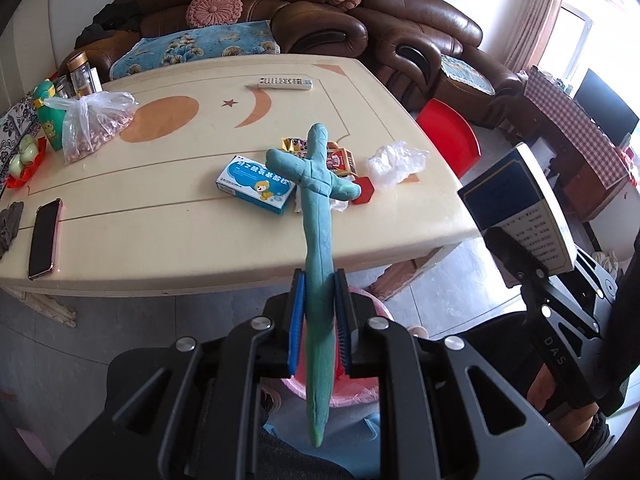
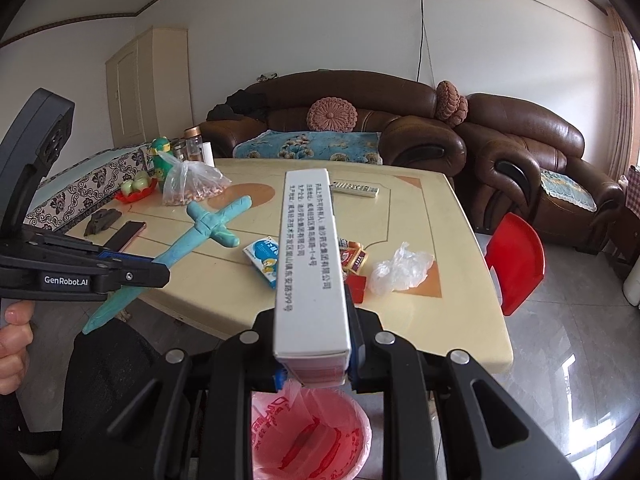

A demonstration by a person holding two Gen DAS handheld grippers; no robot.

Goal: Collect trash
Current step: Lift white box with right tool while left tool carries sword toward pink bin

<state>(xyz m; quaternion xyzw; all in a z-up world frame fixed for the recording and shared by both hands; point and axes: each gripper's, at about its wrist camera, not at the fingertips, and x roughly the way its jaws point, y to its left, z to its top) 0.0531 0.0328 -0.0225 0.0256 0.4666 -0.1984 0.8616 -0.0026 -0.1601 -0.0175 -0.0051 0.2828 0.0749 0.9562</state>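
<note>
Over the near edge of the cream oval table with orange inlay (image 1: 160,208), clamped in the left gripper (image 1: 320,320) — a blue-green modelling-clay sword with a crosspiece (image 1: 316,208), gripped around mid-blade, hilt pointing away across the table. Soft stuff, probably: likely to dent under the pads and sag at the long unsupported ends, so best held lightly near the middle, as now. To the right, pinched between the right gripper (image 2: 312,360) jaws at its near end — a long white cardboard box with printed black text (image 2: 308,264), held out over the table edge. Light and stiff by the look of it, though a hollow carton may crush if squeezed hard. Directly beneath, on the floor — a pink bin lined with a red plastic bag (image 2: 308,436), well placed for a drop. Left on the table: a small blue medicine carton (image 1: 256,186), a red packet (image 1: 340,160) and a crumpled clear plastic wrapper (image 1: 394,162), all light, the wrapper slippery and best pinched at a fold.
</note>
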